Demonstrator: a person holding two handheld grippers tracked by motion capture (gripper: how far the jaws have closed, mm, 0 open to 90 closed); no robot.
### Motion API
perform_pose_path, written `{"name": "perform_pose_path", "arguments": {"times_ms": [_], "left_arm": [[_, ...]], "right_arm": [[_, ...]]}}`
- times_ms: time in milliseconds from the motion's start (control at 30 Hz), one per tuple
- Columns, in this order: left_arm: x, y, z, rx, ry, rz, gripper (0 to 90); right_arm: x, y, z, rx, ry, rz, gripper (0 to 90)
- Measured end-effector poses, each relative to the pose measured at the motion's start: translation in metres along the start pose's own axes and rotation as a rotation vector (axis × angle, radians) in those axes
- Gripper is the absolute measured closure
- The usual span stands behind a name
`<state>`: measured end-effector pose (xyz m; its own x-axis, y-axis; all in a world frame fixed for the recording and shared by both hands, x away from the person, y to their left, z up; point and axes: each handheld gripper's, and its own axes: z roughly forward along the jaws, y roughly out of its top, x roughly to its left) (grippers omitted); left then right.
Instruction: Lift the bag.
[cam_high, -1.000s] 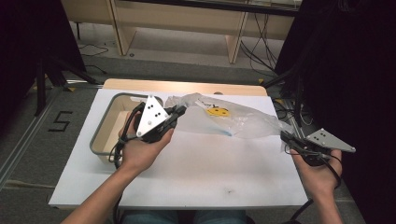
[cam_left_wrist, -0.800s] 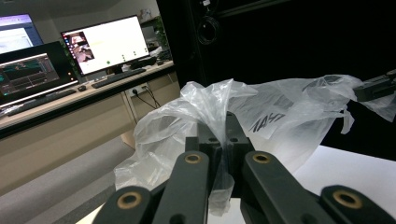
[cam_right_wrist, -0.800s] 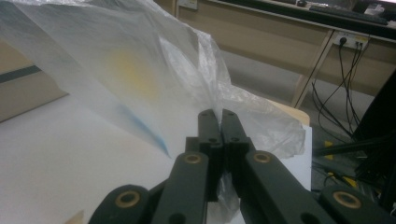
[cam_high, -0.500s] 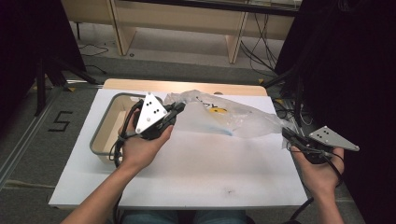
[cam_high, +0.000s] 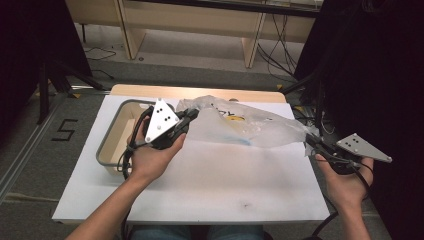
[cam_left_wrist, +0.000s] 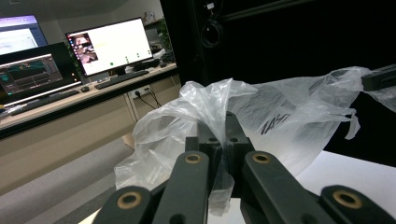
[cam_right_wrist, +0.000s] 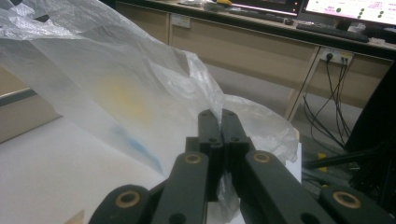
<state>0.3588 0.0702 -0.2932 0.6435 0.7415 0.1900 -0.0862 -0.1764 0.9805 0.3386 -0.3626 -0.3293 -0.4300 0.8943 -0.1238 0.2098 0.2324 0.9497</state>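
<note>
A crinkled, translucent plastic bag (cam_high: 250, 127) with faint yellow and blue print is being held stretched above the far half of the white rectangular table top (cam_high: 210, 185), between the two hand-held tools. Its left end is being clamped by the black left gripper (cam_high: 192, 114), whose jaws are pressed together on a bunched fold of film, as is seen in the left gripper view (cam_left_wrist: 223, 122). Its right end is being pinched in the same way by the black right gripper (cam_high: 308, 140), the jaws clenched on a thin edge of the bag (cam_right_wrist: 140, 93) in the right gripper view (cam_right_wrist: 221, 119). A shallow beige tray with a grey rim (cam_high: 112, 137) is being partly covered at the far left of the table by the left hand (cam_high: 150, 155) and its cable. Just beyond the table a light wooden board (cam_high: 150, 91) is lying, and farther off pale wooden desk legs (cam_high: 250, 42) and loose black cables (cam_high: 277, 55) are standing on the grey floor. Lit computer monitors (cam_left_wrist: 109, 44) are being shown on a desk in the left gripper view.
</note>
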Motion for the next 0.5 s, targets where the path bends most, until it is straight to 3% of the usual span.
{"name": "perform_pose_path", "arguments": {"times_ms": [500], "left_arm": [[0.000,0.005,0.000,-0.022,0.004,-0.013,88.9]], "right_arm": [[-0.006,0.013,-0.008,-0.066,-0.040,0.012,90.0]]}}
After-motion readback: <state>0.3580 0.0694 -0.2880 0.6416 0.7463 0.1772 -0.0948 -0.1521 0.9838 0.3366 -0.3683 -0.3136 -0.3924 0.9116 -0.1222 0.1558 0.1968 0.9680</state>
